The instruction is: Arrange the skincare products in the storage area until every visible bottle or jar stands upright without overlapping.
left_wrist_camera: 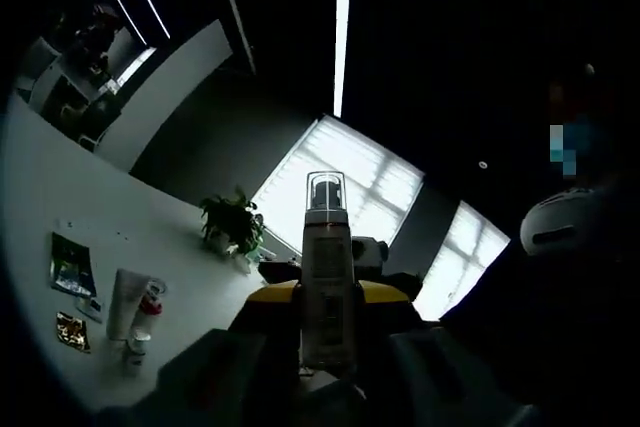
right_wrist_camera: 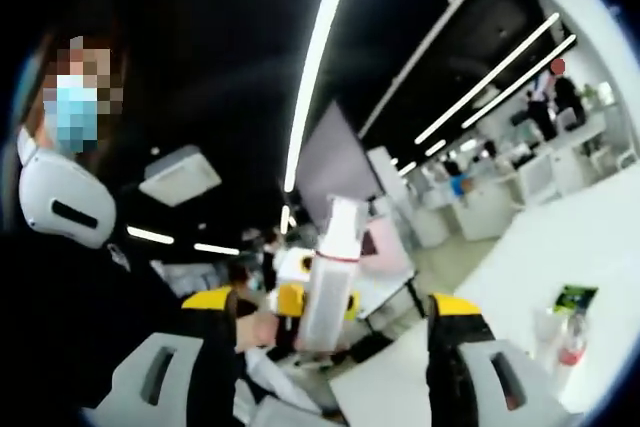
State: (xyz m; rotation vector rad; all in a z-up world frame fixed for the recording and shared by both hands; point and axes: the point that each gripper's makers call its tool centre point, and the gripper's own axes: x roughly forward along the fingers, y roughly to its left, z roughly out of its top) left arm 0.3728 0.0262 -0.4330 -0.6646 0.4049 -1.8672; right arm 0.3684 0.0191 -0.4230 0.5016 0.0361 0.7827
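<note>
White and tall, the bottle stands upright in the middle of the left gripper view, a clear cap over a dark pump head at its top and fine print down its front that is too small to read. Its base sits between the left gripper's two jaws, which are dark and out of focus; they appear to be closed on it, though the contact itself is lost in shadow. Behind the bottle, a yellow-and-black part of the right gripper shows, mostly covered. In the right gripper view the same bottle is seen from the other side: a pale body, a thin red ring below the neck and a white cap, blurred. It stands between the wide-spread jaws of the right gripper, touching neither, so that gripper is open. Where the left gripper meets the bottle's base in this view is hard to make out. On the white table, well away from the bottle, a white tube lies beside a small bottle with a red cap, with two dark sachets near them and a potted plant farther back. The right gripper view catches the table's far part, with a green sachet and a clear bottle, both blurred and partly cut by the edge.
</note>
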